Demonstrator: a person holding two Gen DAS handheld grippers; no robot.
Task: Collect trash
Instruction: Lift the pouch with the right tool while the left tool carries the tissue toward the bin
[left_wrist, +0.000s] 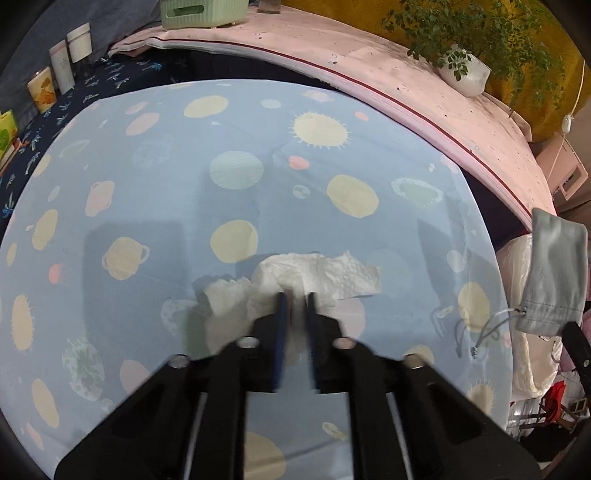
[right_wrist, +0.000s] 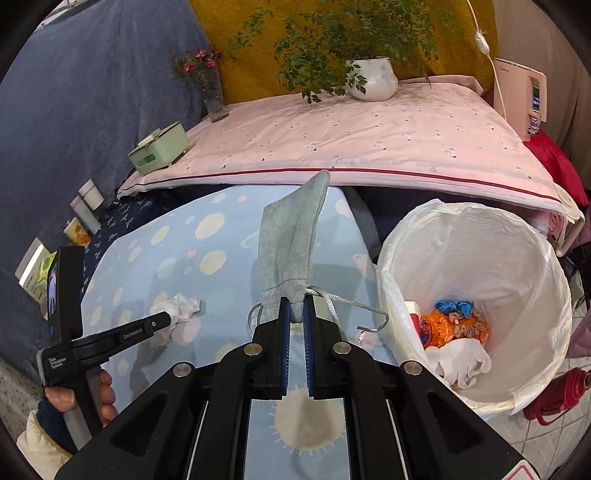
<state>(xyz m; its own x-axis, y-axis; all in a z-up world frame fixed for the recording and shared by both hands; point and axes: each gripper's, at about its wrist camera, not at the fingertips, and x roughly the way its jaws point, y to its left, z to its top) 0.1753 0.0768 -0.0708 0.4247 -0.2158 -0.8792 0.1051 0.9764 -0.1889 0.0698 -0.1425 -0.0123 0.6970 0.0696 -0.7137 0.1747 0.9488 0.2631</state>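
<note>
A crumpled white tissue (left_wrist: 314, 280) lies on the light blue planet-print tablecloth (left_wrist: 147, 206). My left gripper (left_wrist: 295, 295) is shut on the tissue's near edge, low over the cloth; it also shows in the right wrist view (right_wrist: 166, 316) at the tissue (right_wrist: 177, 306). My right gripper (right_wrist: 295, 306) is shut on the gathered neck of a grey drawstring pouch (right_wrist: 291, 236) and holds it upright above the table, left of the bin. The pouch also shows in the left wrist view (left_wrist: 554, 273). The white-lined trash bin (right_wrist: 480, 236) holds several pieces of trash.
A pink-covered raised surface (right_wrist: 369, 140) behind the table carries a green box (right_wrist: 159, 147), a glass vase (right_wrist: 214, 96) and a potted plant (right_wrist: 373, 77). Small boxes and jars (right_wrist: 85, 206) stand at the left. A red bottle (right_wrist: 565, 387) lies by the bin.
</note>
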